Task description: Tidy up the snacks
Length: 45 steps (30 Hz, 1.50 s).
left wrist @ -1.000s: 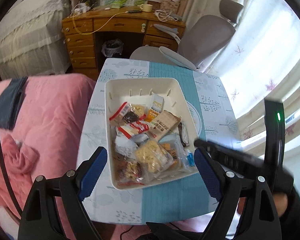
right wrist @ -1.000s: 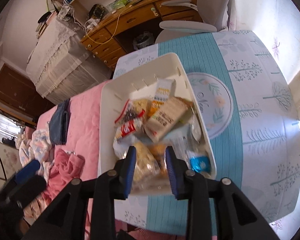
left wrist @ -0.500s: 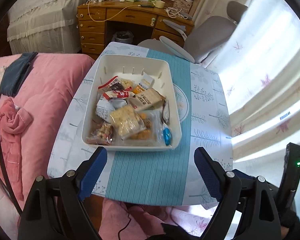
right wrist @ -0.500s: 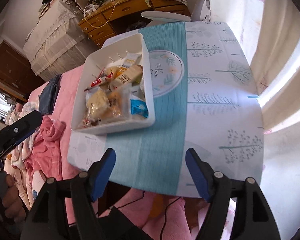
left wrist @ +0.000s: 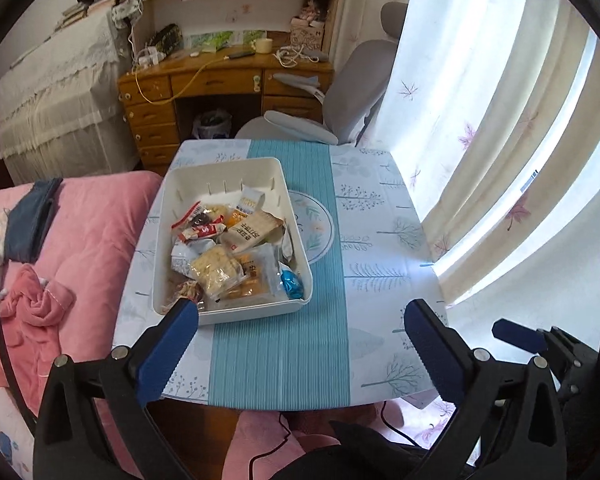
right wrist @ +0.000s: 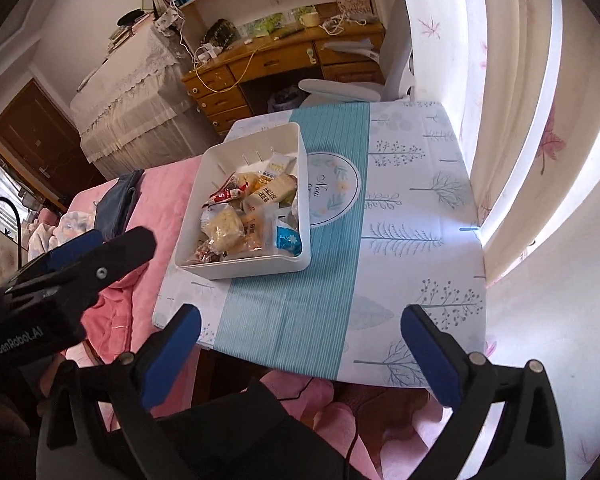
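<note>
white bin (left wrist: 236, 312) of snacks (left wrist: 228, 248), patterned table (left wrist: 380, 248)

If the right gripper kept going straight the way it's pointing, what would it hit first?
Most likely the tablecloth, on its teal stripe just in front of the white bin of snacks. The right gripper is open and empty, with nothing nearer in its line, though depth is hard to judge here.
</note>
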Each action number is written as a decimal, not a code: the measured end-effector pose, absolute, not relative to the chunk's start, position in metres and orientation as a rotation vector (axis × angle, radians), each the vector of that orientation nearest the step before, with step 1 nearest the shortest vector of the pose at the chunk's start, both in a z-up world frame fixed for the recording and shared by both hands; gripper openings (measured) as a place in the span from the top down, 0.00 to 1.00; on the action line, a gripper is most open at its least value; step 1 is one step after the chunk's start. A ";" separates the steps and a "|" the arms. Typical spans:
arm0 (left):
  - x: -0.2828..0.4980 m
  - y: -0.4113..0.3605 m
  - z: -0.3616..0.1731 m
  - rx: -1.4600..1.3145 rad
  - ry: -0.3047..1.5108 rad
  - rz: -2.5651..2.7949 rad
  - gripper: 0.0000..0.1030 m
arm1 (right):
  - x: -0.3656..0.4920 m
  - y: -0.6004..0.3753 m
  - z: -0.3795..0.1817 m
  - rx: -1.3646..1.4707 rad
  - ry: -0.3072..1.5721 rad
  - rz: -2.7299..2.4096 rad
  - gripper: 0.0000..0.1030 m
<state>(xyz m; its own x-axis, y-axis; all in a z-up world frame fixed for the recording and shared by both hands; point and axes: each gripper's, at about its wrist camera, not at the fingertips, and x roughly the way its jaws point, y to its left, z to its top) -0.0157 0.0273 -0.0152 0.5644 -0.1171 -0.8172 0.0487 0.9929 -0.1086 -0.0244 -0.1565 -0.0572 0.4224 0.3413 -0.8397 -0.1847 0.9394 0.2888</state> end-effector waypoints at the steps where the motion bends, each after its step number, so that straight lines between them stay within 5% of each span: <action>1: -0.019 0.024 -0.014 -0.067 0.951 -0.088 0.01 | -0.028 -0.154 -0.057 0.158 1.082 0.334 0.02; 45: -0.024 0.031 -0.062 -0.108 1.093 -0.035 0.01 | -0.035 -0.135 -0.094 0.109 1.209 0.248 0.00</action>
